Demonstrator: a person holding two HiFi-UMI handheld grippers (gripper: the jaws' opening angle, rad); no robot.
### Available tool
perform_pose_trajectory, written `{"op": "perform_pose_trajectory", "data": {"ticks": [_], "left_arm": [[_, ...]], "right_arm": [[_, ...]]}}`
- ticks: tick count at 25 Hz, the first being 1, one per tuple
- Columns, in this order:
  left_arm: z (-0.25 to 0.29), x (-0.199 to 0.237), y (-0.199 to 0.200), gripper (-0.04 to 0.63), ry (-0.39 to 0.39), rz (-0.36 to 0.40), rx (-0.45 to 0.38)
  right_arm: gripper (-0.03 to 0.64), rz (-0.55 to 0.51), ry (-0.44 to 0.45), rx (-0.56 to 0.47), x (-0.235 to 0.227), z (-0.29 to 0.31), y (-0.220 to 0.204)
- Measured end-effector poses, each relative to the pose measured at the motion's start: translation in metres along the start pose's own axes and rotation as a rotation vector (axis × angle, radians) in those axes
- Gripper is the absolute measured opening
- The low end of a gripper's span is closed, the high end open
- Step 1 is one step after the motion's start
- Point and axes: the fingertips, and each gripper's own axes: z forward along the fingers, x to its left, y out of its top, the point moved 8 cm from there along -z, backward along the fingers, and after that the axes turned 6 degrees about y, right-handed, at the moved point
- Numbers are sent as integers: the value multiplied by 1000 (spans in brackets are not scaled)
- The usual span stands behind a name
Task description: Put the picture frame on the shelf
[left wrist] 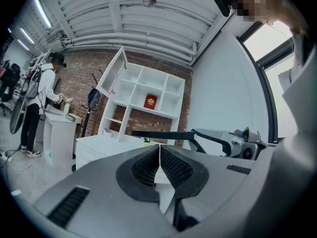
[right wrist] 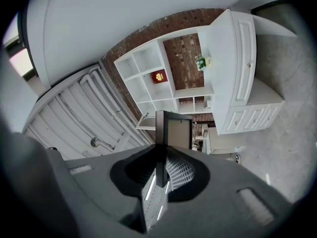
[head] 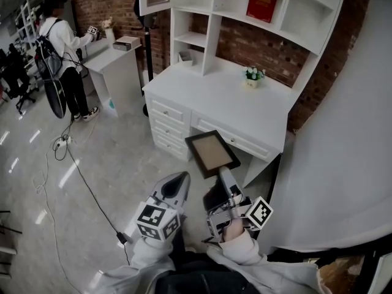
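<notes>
Two tools show from above. The right tool (head: 226, 175) clenches the dark frame (head: 212, 153) by one edge, holding it in the air in front of the white worktop (head: 214, 100), well short of the shelf (head: 195, 39). The left tool (head: 179, 181) is closed and empty. Gripped only at its rim, the frame could pivot or slip while lifted, or clip the small plant (head: 253, 74); the grip seems narrow, though that is hard to judge.

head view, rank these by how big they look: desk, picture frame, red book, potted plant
1. desk
2. picture frame, though it is nearer the camera, so its true rank against the book is unsure
3. red book
4. potted plant
</notes>
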Motion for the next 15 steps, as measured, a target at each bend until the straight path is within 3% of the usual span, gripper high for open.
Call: {"op": "perform_pose_trajectory", "data": {"ticks": [15], "left_arm": [[96,94,39,5,-12,11,-22]], "right_arm": [[57,12,39,16,-52,130,24]]}}
